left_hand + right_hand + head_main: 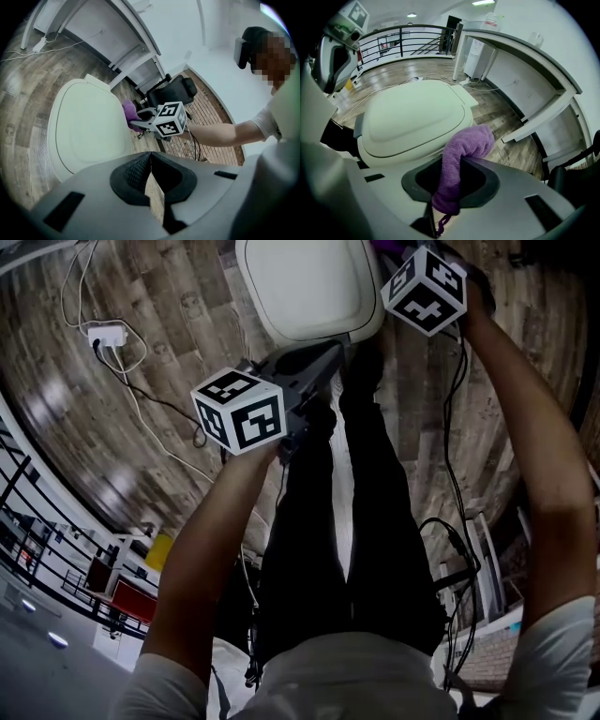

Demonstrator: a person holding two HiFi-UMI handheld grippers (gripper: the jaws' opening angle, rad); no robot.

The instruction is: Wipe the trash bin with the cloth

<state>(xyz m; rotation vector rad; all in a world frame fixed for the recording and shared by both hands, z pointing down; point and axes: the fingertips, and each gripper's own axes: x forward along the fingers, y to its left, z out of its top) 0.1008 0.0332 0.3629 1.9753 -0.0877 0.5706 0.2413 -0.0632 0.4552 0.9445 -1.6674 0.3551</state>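
The trash bin (309, 287) is white with a rounded closed lid and stands on the wood floor just ahead of my feet. My right gripper (449, 185) is shut on a purple cloth (461, 154), which sticks out forward past the jaws and hangs over the bin's lid (412, 117) near its right rim. In the head view only a scrap of the cloth (390, 245) shows beside the right marker cube (424, 289). My left gripper (150, 157) is shut with nothing in it and hovers beside the bin's near left edge (89, 131).
A white power strip with loose cables (106, 334) lies on the floor left of the bin. A white desk (525, 61) and a black office chair (173, 91) stand behind it. My legs in black trousers (347, 521) are directly below. A black railing (403, 42) runs far off.
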